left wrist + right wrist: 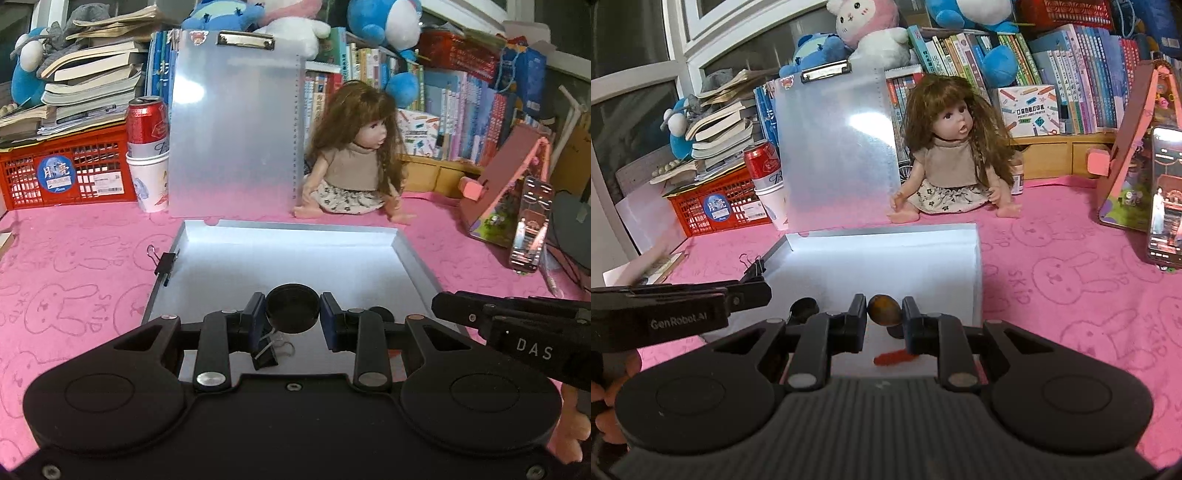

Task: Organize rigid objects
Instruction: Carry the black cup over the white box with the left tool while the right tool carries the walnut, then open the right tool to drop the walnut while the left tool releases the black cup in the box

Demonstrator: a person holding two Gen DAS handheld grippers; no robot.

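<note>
- A home, likely a child's bedroom or study corner.
- Pink bunny-print cloth [1071, 280] covers the surface.
- Long-haired doll in a beige top [955, 162] sits before rows of upright books [1082, 81].
- Blue plush toys [384, 18] sit on top.

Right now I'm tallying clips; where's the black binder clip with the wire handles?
Left wrist view: the binder clip grips the open case's left wall, over the pink cloth.
</note>
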